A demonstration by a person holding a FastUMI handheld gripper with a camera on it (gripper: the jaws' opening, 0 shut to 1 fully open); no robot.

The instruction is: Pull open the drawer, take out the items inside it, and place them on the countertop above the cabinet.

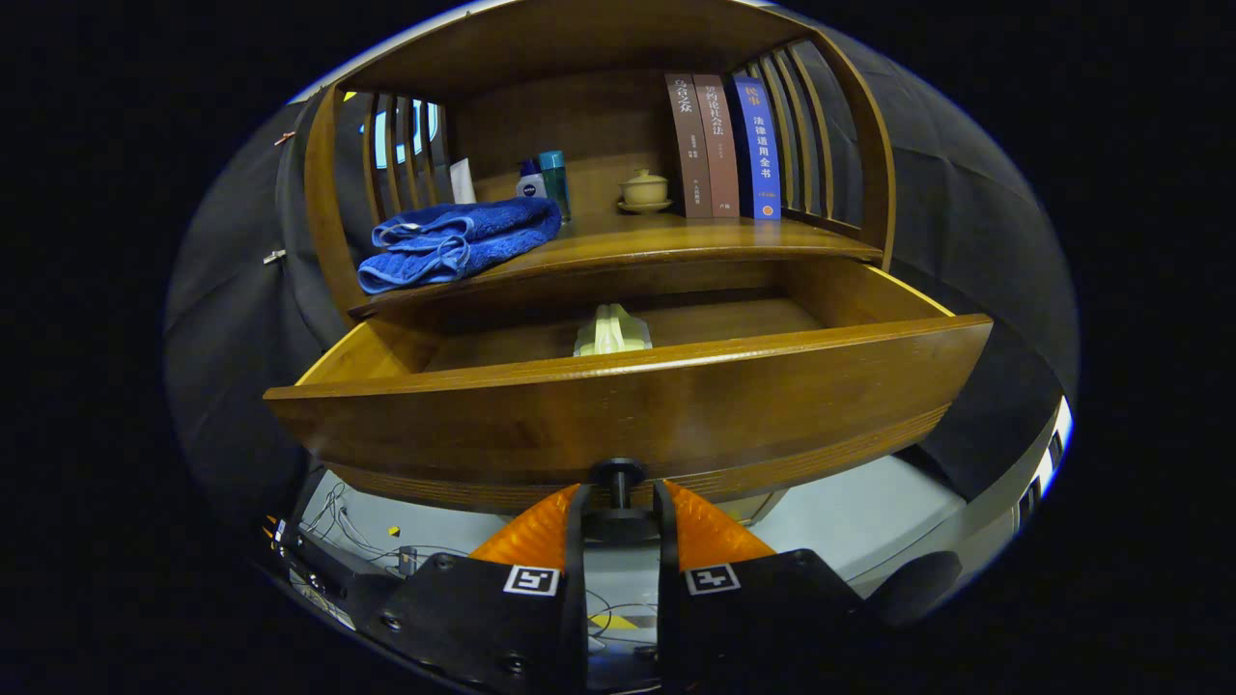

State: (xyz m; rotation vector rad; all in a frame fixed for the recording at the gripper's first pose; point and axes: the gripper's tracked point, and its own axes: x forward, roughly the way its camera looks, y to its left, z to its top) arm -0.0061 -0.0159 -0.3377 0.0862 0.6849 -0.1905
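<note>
I see the dark brown wooden cabinet with slatted sides ahead of me, its surface carrying a folded blue towel, three upright books, small bottles and a lidded cream cup on a saucer. Below it the wide wooden drawer stands pulled out. Inside, toward the middle, lies a pale yellow-green item, well beyond the fingers. My gripper has its jaws narrow, clamped on the small dark drawer knob from both sides.
</note>
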